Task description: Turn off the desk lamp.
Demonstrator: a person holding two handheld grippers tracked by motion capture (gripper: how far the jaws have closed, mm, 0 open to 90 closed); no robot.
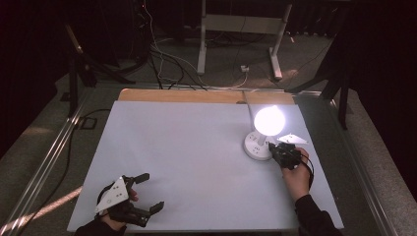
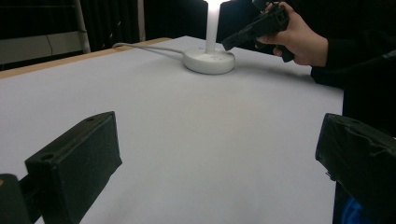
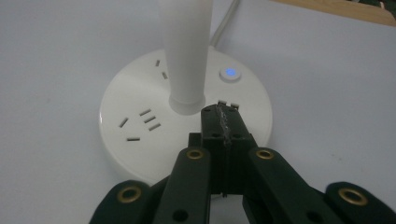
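The lit desk lamp stands near the far right part of the grey tabletop, its bulb glowing white and a small blue button shining on its round white socket base. The right tongs are pressed together, empty, their tips over the base just beside the stem. The left tongs rest at the near left corner, spread wide with nothing between them.

Lamp stem cut off by the top edge, its head glared out, right gripper fingertips covering part of the base
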